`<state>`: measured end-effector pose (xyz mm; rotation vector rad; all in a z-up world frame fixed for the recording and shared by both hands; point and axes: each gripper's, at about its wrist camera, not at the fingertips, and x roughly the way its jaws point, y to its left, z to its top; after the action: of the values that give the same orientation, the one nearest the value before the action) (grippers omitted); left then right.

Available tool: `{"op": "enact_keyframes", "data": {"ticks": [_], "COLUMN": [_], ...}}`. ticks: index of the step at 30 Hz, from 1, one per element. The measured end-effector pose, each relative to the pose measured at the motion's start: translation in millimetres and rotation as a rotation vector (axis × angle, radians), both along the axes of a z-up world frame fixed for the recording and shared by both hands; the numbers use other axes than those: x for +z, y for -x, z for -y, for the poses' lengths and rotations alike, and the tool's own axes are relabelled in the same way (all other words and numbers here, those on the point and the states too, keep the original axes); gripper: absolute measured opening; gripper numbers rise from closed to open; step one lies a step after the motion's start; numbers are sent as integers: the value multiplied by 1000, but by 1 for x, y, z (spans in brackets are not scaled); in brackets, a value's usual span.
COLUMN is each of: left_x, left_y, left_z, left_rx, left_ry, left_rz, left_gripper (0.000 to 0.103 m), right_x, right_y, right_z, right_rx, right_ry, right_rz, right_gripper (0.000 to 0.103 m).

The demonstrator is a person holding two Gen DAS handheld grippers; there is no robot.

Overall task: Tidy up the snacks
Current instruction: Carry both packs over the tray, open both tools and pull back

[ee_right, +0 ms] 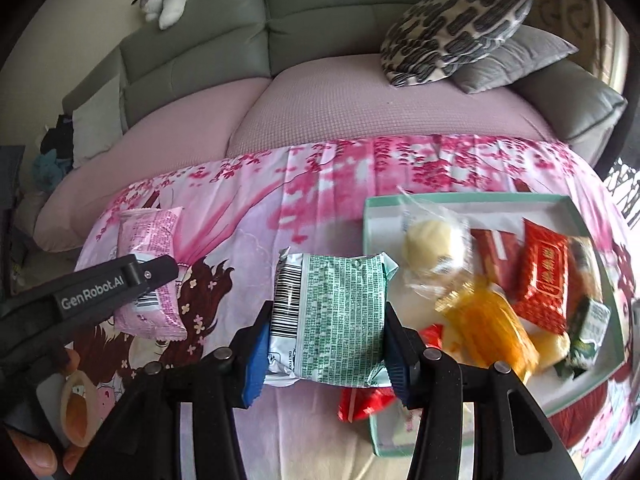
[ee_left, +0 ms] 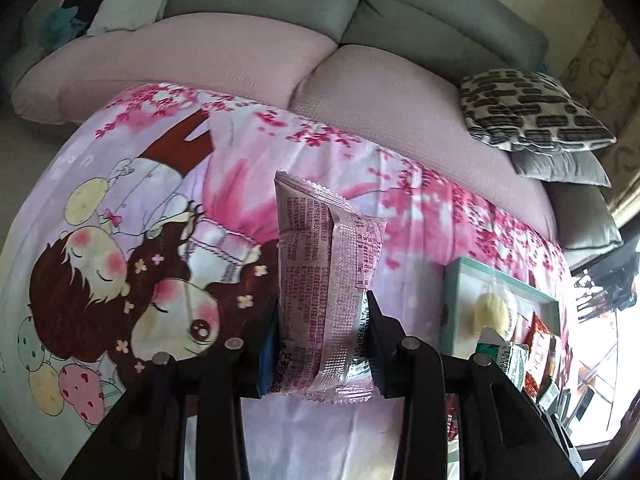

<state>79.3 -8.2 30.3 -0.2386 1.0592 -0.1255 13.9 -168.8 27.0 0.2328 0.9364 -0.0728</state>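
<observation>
Left gripper (ee_left: 322, 320) is clamped on a pink snack packet (ee_left: 324, 276), glossy, crimped at both ends, covered in small print too fine to read, held above the cartoon-print cloth (ee_left: 140, 240) to the left of the mint-green tray (ee_right: 460, 200). Right gripper (ee_right: 324, 354) is pinched on a green-and-white snack packet (ee_right: 332, 316) with a barcode on its left end, held just left of the tray's near corner. In the right view the left gripper's arm reads "GenRobot.AI"; the tray holds a red packet (ee_right: 546, 276) with yellow characters, a pale bun in clear wrap (ee_right: 430, 246) and an orange-wrapped snack (ee_right: 492, 320).
</observation>
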Motion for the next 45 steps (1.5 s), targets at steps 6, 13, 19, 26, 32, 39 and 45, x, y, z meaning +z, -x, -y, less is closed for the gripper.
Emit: {"op": "enact_keyframes", "data": {"ticks": [6, 13, 19, 26, 32, 39, 45], "left_x": [14, 28, 18, 4, -6, -13, -6], "left_y": [4, 18, 22, 23, 23, 24, 26], "left_z": [41, 108, 158, 196, 211, 216, 209], "left_rx": [-117, -320, -451, -527, -553, -556, -543], "left_ry": [4, -5, -1, 10, 14, 17, 32], "left_rz": [59, 116, 97, 81, 65, 38, 30], "left_gripper": [39, 39, 39, 39, 39, 41, 51], "right_x": [9, 4, -6, -19, -26, -29, -30], "right_y": [11, 27, 35, 42, 43, 41, 41], "right_z": [37, 115, 161, 192, 198, 198, 196], "right_rx": [-74, -298, -414, -471, -482, -475, -469], "right_ry": [-18, 0, -6, -16, -21, -15, -9], "right_rz": [42, 28, 2, -24, -40, -52, -59], "right_gripper": [52, 52, 52, 52, 52, 52, 52]}}
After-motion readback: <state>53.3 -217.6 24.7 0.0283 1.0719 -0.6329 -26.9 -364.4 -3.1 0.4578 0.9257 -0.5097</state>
